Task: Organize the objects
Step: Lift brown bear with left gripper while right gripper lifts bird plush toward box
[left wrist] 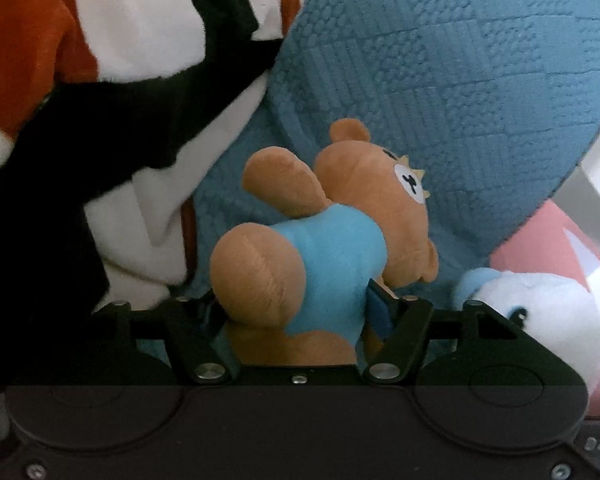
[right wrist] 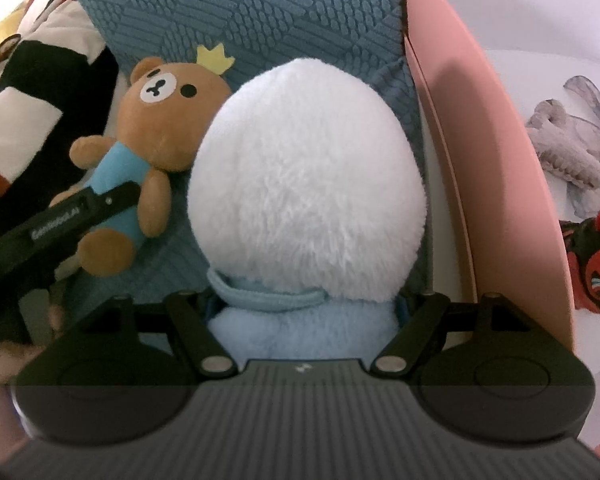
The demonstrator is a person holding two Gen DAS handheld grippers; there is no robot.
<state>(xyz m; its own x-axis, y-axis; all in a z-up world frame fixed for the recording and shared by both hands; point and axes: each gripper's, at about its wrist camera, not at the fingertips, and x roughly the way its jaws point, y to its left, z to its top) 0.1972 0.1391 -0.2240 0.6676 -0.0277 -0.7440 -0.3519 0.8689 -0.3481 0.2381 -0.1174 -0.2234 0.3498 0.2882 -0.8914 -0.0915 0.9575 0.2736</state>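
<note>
A brown plush bear (left wrist: pixel 324 240) in a light blue shirt, with a yellow crown, lies on a blue textured cushion (left wrist: pixel 440 80). My left gripper (left wrist: pixel 296 306) is shut on the bear's lower body, its pads pressing into both sides. In the right wrist view the bear (right wrist: pixel 164 120) lies left of centre, and one black left finger (right wrist: pixel 92 204) crosses its shirt. A fluffy white plush (right wrist: pixel 304 176) with a pale blue body fills the middle. My right gripper (right wrist: pixel 304 306) is shut on that blue body below the white head. The white plush (left wrist: pixel 540 312) also shows at the lower right of the left view.
A large orange, white and black plush (left wrist: pixel 120 60) lies close on the left. A pink box wall (right wrist: pixel 480 140) rises just right of the white plush. Beyond it, a grey plush (right wrist: pixel 572 152) and a red-and-black toy (right wrist: pixel 592 264) lie on a white surface.
</note>
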